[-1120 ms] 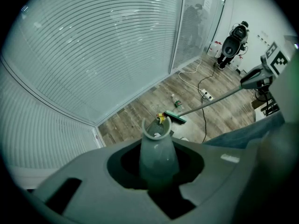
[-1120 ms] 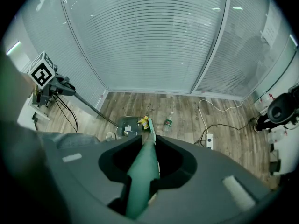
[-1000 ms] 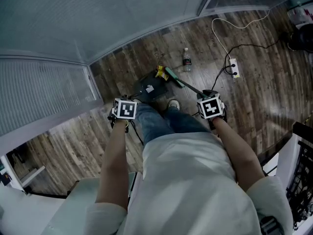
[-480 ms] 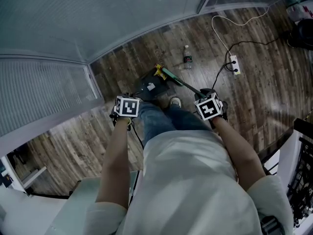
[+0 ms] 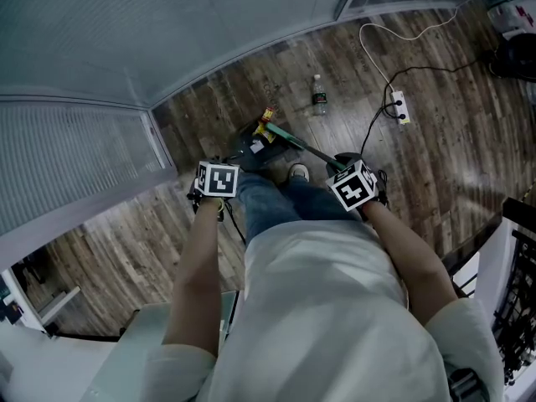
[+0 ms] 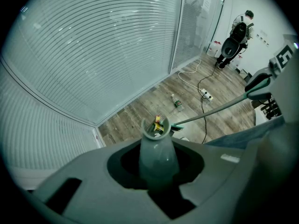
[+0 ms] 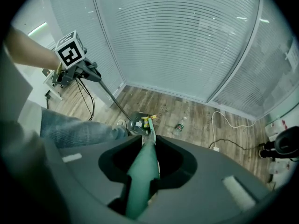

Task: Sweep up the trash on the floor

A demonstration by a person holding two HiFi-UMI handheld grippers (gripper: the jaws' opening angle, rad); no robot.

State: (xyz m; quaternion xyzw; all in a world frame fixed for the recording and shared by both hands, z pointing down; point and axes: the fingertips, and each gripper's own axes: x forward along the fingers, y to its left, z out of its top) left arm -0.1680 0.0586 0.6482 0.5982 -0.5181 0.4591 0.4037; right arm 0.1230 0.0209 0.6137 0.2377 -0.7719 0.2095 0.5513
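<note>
L gripper [image 6: 158,164] is clamped on the grey dustpan handle [image 6: 157,146]; R gripper [image 7: 144,171] is clamped on the green broom handle [image 7: 145,155]. The dustpan [image 7: 132,118] sits on the wood floor [image 5: 352,74] by the person's shoe [image 5: 297,174], w/ a white scrap [image 7: 138,124] inside & yellow wrappers [image 7: 145,120] at its mouth, broom head [image 5: 276,131] beside them. A plastic bottle [image 5: 318,95] lies apart.

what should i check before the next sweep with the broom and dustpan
1. Left gripper shut on the dustpan handle: ok.
2. Right gripper shut on the broom handle: ok.
3. Broom head at the mouth of the dustpan: ok.
4. Yellow wrappers fully inside the dustpan: cannot tell.
5. Floor free of trash: not ok, a bottle lies beyond the dustpan.
6. Power strip apart from the bottle: ok.
</note>
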